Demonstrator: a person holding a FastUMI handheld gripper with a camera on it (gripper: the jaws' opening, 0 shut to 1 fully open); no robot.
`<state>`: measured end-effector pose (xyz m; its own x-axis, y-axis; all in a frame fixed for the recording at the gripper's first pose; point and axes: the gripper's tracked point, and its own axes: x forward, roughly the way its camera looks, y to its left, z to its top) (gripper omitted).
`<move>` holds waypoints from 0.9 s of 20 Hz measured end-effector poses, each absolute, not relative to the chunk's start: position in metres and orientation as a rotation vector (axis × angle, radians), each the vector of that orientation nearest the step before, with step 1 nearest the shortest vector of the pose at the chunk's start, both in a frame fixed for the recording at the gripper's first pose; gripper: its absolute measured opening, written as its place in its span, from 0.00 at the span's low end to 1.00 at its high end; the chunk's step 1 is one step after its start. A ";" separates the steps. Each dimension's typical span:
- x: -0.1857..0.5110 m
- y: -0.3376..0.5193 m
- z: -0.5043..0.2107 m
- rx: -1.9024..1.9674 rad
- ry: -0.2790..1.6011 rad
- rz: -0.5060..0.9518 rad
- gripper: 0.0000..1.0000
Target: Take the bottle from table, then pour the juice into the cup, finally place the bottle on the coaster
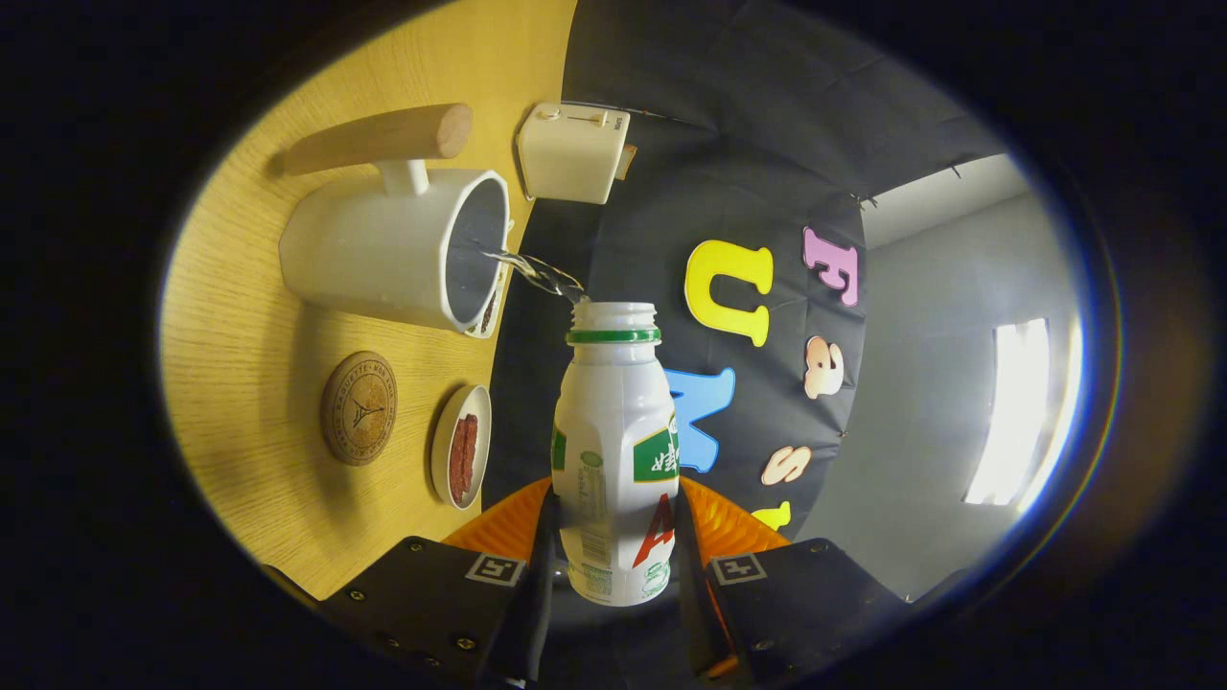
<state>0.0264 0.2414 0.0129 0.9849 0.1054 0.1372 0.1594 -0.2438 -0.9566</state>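
The light wooden table (pixel 249 383) carries a big white cup with a wooden handle (pixel 383 249), a cream box-shaped appliance (pixel 572 153) behind it, a round cork coaster (pixel 358 407) and a small white dish of red food (pixel 462 458). The gripper (pixel 613 565) clamps the white plastic bottle with green neck ring (pixel 615 441) between both fingers. The bottle lies tipped, long axis along the fingers, its open mouth toward the cup, a clear stream of liquid (pixel 537 273) running into it.
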 end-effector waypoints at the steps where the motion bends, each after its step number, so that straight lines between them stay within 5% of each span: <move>1: 0.026 0.242 0.013 -1.822 -0.195 -0.052 0.56; 18: 0.025 0.244 0.024 -1.872 -0.219 -0.070 0.56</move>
<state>0.0253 0.2444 0.0237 0.9806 0.1151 0.1587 0.1862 -0.2922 -0.9381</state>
